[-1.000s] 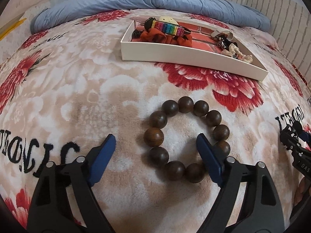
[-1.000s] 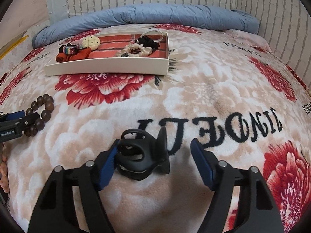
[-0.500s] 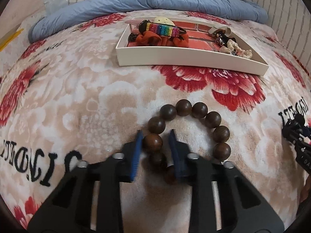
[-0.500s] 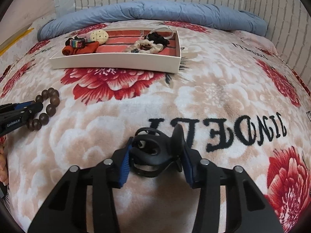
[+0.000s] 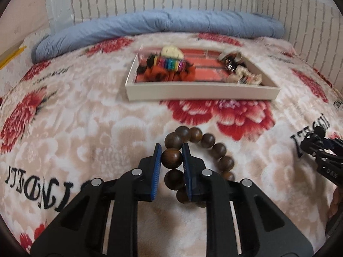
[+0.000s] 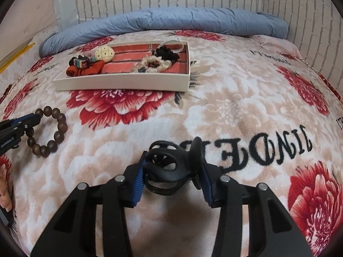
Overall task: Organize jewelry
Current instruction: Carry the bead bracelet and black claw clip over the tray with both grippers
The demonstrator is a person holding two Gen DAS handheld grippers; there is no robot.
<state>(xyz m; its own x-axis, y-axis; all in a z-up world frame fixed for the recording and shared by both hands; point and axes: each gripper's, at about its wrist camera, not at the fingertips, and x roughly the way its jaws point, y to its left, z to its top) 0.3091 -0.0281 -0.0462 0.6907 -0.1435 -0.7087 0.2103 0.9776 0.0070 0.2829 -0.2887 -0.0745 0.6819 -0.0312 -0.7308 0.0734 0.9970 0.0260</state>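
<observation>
Pinching one bead of the wooden bracelet [image 5: 199, 147] w/ our left gripper [image 5: 171, 156]; right gripper [image 6: 171, 169] clamps the black hair claw [image 6: 169, 169], both over the bed [image 6: 235, 111].

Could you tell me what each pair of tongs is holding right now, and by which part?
The left tongs pinch one bead of the wooden bead bracelet. The right tongs clamp the black hair claw clip across its sides.

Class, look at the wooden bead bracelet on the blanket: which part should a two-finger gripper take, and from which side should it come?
Take one bead of the wooden bead bracelet, pads on its two round sides, coming down at a slant from the near side. The loop is too wide to span; a single bead fits between the pads. The left gripper is shut on the bracelet this way.
</observation>
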